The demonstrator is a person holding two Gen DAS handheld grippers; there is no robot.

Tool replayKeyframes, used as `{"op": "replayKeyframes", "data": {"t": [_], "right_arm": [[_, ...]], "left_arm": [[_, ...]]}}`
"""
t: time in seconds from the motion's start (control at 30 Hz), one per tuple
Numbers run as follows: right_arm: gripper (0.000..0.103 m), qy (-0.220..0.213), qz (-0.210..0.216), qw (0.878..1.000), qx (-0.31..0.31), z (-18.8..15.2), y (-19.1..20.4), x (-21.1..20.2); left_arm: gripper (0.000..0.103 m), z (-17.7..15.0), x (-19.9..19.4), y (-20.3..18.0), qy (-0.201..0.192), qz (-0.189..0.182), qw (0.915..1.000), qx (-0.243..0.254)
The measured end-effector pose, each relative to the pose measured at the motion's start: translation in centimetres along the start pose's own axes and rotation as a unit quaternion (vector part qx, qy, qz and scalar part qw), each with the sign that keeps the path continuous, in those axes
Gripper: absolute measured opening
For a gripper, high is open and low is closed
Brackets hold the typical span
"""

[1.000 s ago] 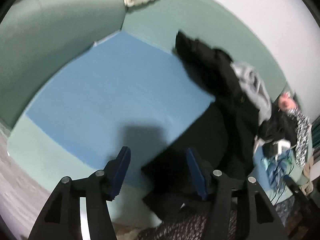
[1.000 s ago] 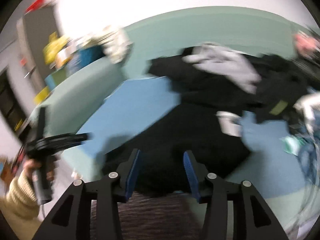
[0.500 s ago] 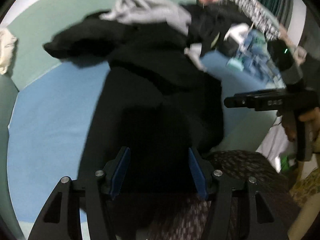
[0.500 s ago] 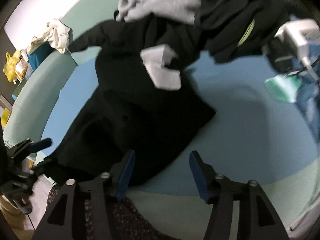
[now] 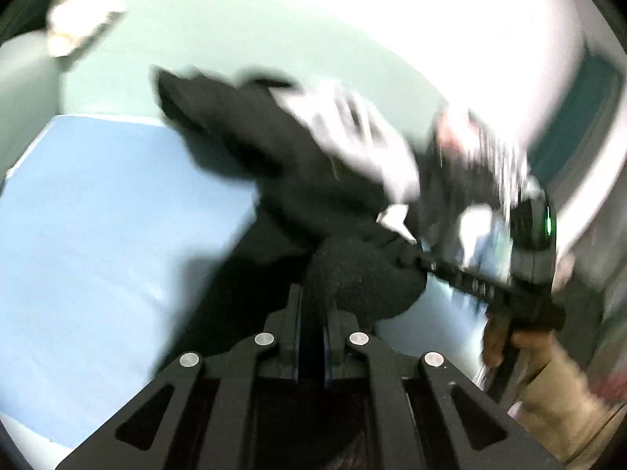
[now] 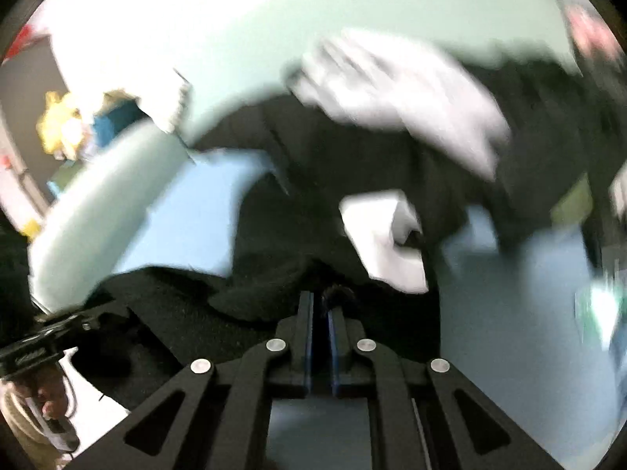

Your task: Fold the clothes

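In the left wrist view, the left hand-held gripper [image 5: 312,305] has its jaws closing, and black cloth sits pinched between the blue pads. That cloth belongs to a black garment [image 5: 298,211] which rises in a bunched fold just beyond the fingertips and trails away to the far left over a blue mat [image 5: 98,235]. A pale grey garment [image 5: 352,137] lies on top of the black heap farther off. At right, the right hand-held gripper [image 5: 421,260] reaches into the same black fabric, held by a hand [image 5: 509,340] in a beige sleeve.

In the right wrist view, the right hand-held gripper [image 6: 321,305] is also closing its jaws, with an edge of the black garment [image 6: 274,274] caught between them. The fabric spreads left and far over the blue mat [image 6: 188,215]. A white label [image 6: 384,239] shows on the cloth just beyond the fingertips, and the grey garment [image 6: 411,98] lies blurred farther back. At lower left, part of the left hand-held gripper [image 6: 39,348] appears, touching the dark cloth.
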State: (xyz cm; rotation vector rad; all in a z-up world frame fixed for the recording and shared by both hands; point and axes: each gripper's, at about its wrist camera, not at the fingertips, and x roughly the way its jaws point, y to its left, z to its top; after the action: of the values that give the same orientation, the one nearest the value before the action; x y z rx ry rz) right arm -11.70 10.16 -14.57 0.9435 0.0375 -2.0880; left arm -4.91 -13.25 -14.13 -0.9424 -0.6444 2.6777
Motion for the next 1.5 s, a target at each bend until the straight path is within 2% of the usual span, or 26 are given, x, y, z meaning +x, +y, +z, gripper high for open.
{"op": "replayKeyframes", "data": {"t": [0.1, 0.13, 0.2, 0.3, 0.37, 0.43, 0.47, 0.53, 0.57, 0.6, 0.63, 0.67, 0.73, 0.77, 0.8, 0.9, 0.97, 1.0, 1.07, 1.17, 1.2, 1.27, 1.33, 1.4, 1.47, 1.5], "right_arm": [[0.011, -0.041, 0.037, 0.997, -0.052, 4.8, 5.5, 0.6], [0.029, -0.053, 0.045, 0.995, -0.07, 6.1, 7.5, 0.9], [0.045, -0.067, 0.047, 0.992, -0.095, 7.7, 10.7, 1.6], [0.049, -0.048, 0.054, 0.991, -0.111, 6.6, 12.2, 2.2], [0.059, -0.016, 0.026, 0.992, -0.119, 4.4, 11.1, 3.5], [0.064, 0.029, -0.018, 0.993, -0.117, 1.8, 8.8, 4.9], [0.064, 0.058, -0.047, 0.991, -0.11, 0.2, 7.1, 5.9], [0.064, 0.114, -0.083, 0.987, -0.072, -2.7, 3.4, 7.2], [0.064, 0.134, -0.091, 0.986, -0.05, -3.6, 1.9, 7.6], [0.064, 0.154, -0.099, 0.983, -0.028, -4.5, 0.3, 7.9], [0.064, 0.17, -0.105, 0.98, -0.004, -5.7, -1.0, 8.1], [0.063, 0.178, -0.106, 0.978, 0.009, -6.4, -1.8, 8.2], [0.063, 0.179, -0.087, 0.98, 0.017, -7.4, -1.9, 8.0], [0.063, 0.176, -0.068, 0.982, 0.015, -7.6, -1.3, 7.8], [0.063, 0.175, -0.042, 0.984, 0.009, -7.7, -0.3, 7.7], [0.063, 0.189, 0.024, 0.98, -0.052, -8.3, 4.8, 8.5], [0.064, 0.206, 0.053, 0.971, -0.106, -9.1, 8.5, 9.1], [0.068, 0.214, 0.064, 0.966, -0.133, -10.2, 10.2, 9.1], [0.077, 0.237, 0.061, 0.944, -0.221, -11.5, 13.9, 10.4], [0.077, 0.247, 0.006, 0.906, -0.345, -13.9, 18.1, 11.6], [0.076, 0.243, 0.001, 0.901, -0.36, -14.2, 18.7, 11.6], [0.076, 0.242, 0.005, 0.898, -0.367, -14.2, 19.1, 11.8], [0.075, 0.239, 0.007, 0.895, -0.377, -14.1, 19.6, 11.8], [0.068, 0.222, 0.015, 0.889, -0.401, -14.2, 20.8, 11.0], [0.068, 0.207, 0.027, 0.87, -0.447, -14.9, 22.6, 10.1], [0.068, 0.199, 0.026, 0.853, -0.482, -15.7, 23.6, 9.7]], "left_arm": [[0.008, 3.3, -3.0, 4.6, -0.079, 0.027, 0.9939, -0.072], [0.008, 3.9, -3.7, 6.5, -0.098, 0.041, 0.9894, -0.1], [0.007, 4.3, -4.5, 11.6, -0.117, 0.092, 0.9735, -0.173], [0.004, 3.1, -5.2, 18.7, -0.12, 0.198, 0.9388, -0.255], [0.004, 1.3, -5.4, 21.8, -0.101, 0.256, 0.9183, -0.285], [0.004, -0.2, -5.6, 22.9, -0.084, 0.289, 0.9055, -0.299], [0.004, -1.0, -5.5, 22.8, -0.073, 0.298, 0.9039, -0.299], [0.012, -1.8, -5.0, 21.8, -0.046, 0.276, 0.9179, -0.281], [0.032, -2.2, -4.7, 21.3, -0.032, 0.265, 0.9244, -0.272], [0.058, -2.6, -4.4, 20.6, -0.018, 0.254, 0.9318, -0.259], [0.067, -2.9, -3.8, 19.1, -0.003, 0.24, 0.944, -0.227], [0.072, -3.1, -3.2, 17.5, 0.012, 0.228, 0.9544, -0.193], [0.072, -3.4, -1.7, 14.3, 0.043, 0.221, 0.9679, -0.112], [0.072, -3.8, -0.4, 12.4, 0.069, 0.218, 0.9713, -0.065], [0.072, -4.1, 0.5, 11.4, 0.083, 0.209, 0.9733, -0.046], [0.072, -5.0, 3.3, 8.7, 0.124, 0.181, 0.9755, 0.007], [0.072, -5.6, 4.0, 8.5, 0.133, 0.179, 0.9749, -0.008], [0.072, -5.7, 4.2, 8.7, 0.133, 0.18, 0.9743, -0.024], [0.072, -5.7, 3.4, 9.9, 0.125, 0.177, 0.9732, -0.077], [0.072, -5.9, 1.3, 11.8, 0.112, 0.173, 0.97, -0.129], [0.072, -6.0, 0.5, 12.3, 0.109, 0.178, 0.9687, -0.134], [0.072, -6.5, -1.1, 12.8, 0.105, 0.202, 0.9654, -0.127], [0.072, -6.9, -2.7, 13.4, 0.101, 0.209, 0.9631, -0.136], [0.072, -7.4, -4.2, 14.1, 0.096, 0.211, 0.9613, -0.149], [0.072, -7.9, -5.5, 14.8, 0.091, 0.211, 0.9596, -0.162], [0.072, -8.2, -6.3, 15.0, 0.091, 0.214, 0.9586, -0.164]]}}
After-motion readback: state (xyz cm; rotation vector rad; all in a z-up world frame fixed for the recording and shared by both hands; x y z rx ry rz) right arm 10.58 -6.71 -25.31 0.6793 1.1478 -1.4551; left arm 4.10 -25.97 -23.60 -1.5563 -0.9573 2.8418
